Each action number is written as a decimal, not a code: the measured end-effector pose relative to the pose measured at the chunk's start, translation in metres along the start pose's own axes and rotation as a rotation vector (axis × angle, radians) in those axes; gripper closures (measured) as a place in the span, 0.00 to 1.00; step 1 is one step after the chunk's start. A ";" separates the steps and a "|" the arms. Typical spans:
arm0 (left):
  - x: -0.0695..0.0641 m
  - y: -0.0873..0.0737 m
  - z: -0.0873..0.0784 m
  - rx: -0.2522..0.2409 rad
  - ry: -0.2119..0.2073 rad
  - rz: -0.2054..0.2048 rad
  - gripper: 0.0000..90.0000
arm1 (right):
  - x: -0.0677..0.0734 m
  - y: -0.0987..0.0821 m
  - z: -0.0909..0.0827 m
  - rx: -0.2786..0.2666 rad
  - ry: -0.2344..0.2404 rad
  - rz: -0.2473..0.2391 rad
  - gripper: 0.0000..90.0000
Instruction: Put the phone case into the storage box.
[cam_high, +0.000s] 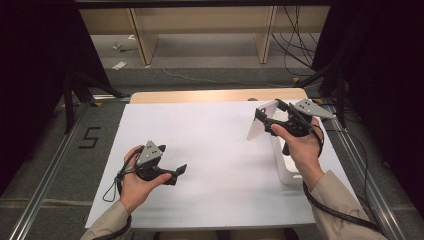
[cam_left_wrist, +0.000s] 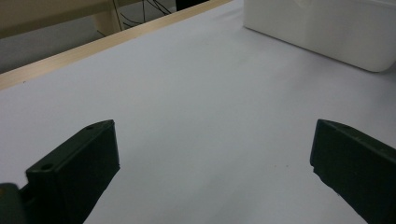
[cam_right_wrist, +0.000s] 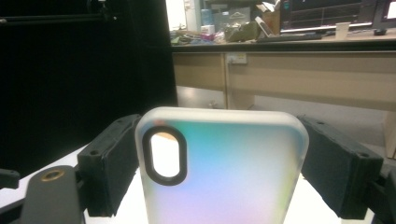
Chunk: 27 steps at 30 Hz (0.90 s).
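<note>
We are seeing just one piece of readable writing, a dark "5" (cam_high: 89, 137) marked on the grey floor left of the tabletop (cam_high: 210, 95); the phone case (cam_right_wrist: 224, 168) is showing no brand or label that we can read. A white sheet (cam_high: 210, 165) is covering most of the pale wooden tabletop, with black curtains hanging at both sides and cables lying on the floor beyond. Our right gripper (cam_high: 267, 120) is holding the phone case above the right far part of the sheet, its jaws pressing on the case's two long edges. The right gripper view is giving us what the high view is not: the case's frosted, rainbow-tinted back, its black-rimmed camera cutout, and a cluttered bench across the room. Our left gripper (cam_high: 181, 170) is hovering low over the sheet's near left, jaws standing wide with nothing between them, and its own view is facing a white box (cam_left_wrist: 322, 28).
</note>
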<state>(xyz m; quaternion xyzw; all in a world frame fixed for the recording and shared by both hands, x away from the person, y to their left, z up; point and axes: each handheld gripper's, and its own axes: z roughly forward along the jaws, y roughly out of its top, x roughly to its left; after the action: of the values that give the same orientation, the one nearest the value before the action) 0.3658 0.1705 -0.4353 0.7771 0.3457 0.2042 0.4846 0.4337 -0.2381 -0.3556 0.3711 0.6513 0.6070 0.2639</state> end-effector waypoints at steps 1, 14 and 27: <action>0.000 0.000 0.000 0.000 0.000 0.000 0.01 | -0.001 0.000 0.000 0.002 -0.003 0.001 0.20; 0.001 0.000 0.000 -0.002 0.005 0.000 0.01 | -0.011 0.003 -0.005 -0.002 -0.047 0.010 0.20; 0.001 0.000 0.000 -0.001 0.003 -0.001 0.01 | -0.021 0.009 -0.012 -0.019 -0.087 0.021 0.20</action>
<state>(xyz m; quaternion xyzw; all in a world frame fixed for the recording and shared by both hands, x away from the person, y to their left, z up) 0.3661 0.1711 -0.4353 0.7766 0.3465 0.2052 0.4845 0.4378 -0.2622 -0.3477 0.4013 0.6296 0.5991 0.2892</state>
